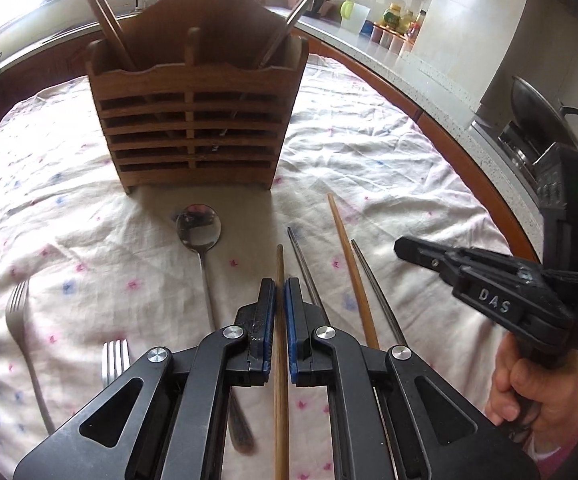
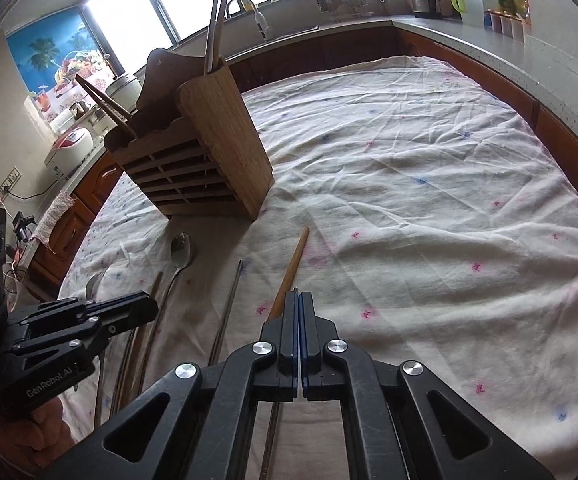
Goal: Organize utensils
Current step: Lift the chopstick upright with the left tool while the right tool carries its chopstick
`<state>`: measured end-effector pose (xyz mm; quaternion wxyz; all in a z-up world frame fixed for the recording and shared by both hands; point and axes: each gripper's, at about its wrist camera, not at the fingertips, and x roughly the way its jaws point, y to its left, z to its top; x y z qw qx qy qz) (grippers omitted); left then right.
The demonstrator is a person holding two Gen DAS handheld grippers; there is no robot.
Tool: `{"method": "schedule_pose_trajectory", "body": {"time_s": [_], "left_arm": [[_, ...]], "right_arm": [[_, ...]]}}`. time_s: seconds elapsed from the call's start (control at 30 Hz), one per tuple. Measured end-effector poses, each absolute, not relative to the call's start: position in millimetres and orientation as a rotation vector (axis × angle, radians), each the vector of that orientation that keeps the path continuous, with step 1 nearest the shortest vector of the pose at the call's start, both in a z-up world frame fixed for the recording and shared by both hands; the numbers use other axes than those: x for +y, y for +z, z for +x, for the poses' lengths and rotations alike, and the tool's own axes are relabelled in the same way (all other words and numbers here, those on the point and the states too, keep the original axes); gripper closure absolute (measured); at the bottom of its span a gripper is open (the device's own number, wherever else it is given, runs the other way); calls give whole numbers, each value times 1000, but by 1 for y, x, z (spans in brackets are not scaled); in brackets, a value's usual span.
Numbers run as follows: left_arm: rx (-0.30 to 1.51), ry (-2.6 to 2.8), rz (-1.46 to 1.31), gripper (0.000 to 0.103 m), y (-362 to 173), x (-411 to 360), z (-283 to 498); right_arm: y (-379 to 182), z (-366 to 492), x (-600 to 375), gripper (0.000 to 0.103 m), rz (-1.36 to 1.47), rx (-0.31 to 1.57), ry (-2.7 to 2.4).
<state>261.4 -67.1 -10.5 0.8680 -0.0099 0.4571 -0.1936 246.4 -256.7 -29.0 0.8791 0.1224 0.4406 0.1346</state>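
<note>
Wooden caddy (image 1: 193, 120) holds four chopsticks (two per side); spoon (image 1: 198, 224), forks remain. Left gripper (image 1: 280, 300) clamps wooden chopstick (image 1: 280, 264); right gripper (image 2: 299, 312) pressed closed, empty.

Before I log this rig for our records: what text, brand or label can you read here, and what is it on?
"DAS": on the side of the right gripper.
"GenRobot.AI": on the body of the left gripper.
Labels on the jars on the counter: too small to read.
</note>
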Motion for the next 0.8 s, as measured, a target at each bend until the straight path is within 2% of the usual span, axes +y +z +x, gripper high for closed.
{"method": "schedule_pose_trajectory", "body": {"time_s": [0.07,0.2,0.27,0.5,0.53,0.8], "left_arm": [[951,-404,-28,99,-8,-65,258],[956,-408,-51,99,-6,-65,256],[953,-403,-45,99,-3,-61,252],[940,-398,-83,99,2,-52,246],[938,-396,-82,99,3,-52,246],[899,-402,-105,99,20,-41,231]], "right_arm": [[-34,246,-254,95,255,940,285],[-42,244,-240,93,218,970,277],[-48,248,-234,87,191,989,265],[-52,260,-225,87,132,996,246],[-52,261,-223,95,113,1001,242],[-34,243,-234,98,185,949,266]]}}
